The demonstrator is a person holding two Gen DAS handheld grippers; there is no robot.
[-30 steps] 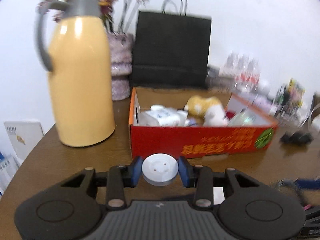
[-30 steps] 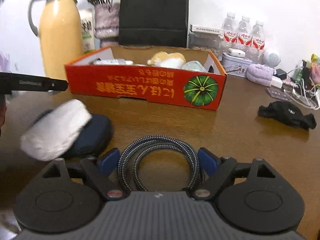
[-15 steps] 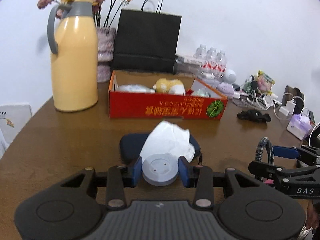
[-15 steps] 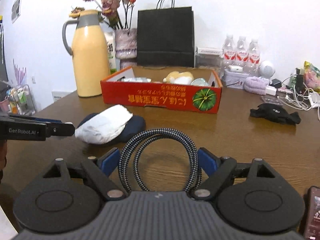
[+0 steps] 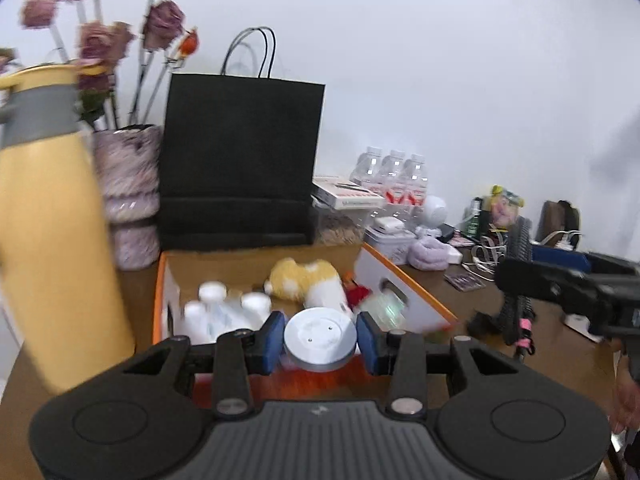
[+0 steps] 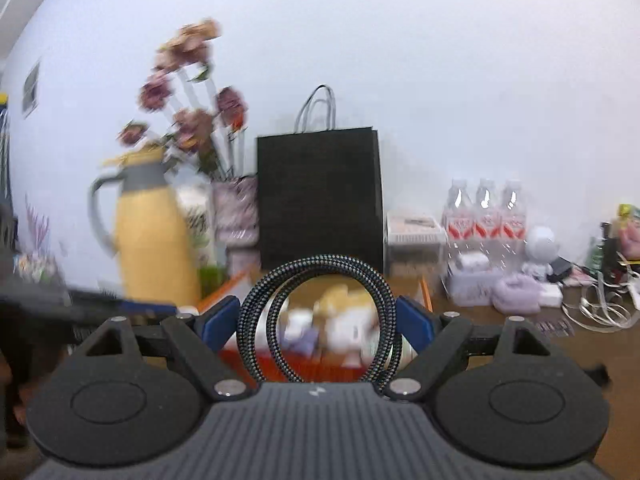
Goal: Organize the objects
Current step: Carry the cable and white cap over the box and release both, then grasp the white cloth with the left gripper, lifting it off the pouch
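Observation:
My left gripper (image 5: pixel 320 342) is shut on a white round puck (image 5: pixel 320 330), held over the near wall of the red cardboard box (image 5: pixel 160 280). My right gripper (image 6: pixel 318 322) is shut on a coil of black-and-white braided cable (image 6: pixel 320 262), its blue pads against the loop's two sides. The box (image 6: pixel 236 280) shows blurred behind and through that loop. In the left wrist view the right gripper with the cable (image 5: pixel 518 240) hangs to the right of the box. Inside the box lie white bottles (image 5: pixel 224 308) and a yellow-and-white plush toy (image 5: pixel 304 276).
A tall yellow thermos jug (image 5: pixel 52 240) stands close on the left of the box. Behind it are a vase of dried flowers (image 5: pixel 128 192) and a black paper bag (image 5: pixel 240 168). Water bottles (image 5: pixel 392 176), small boxes and loose cables (image 6: pixel 600 312) crowd the back right of the brown table.
Both grippers have risen and come closer to the red box, each keeping its hold. The white tissue on the dark pouch has dropped out of both views.

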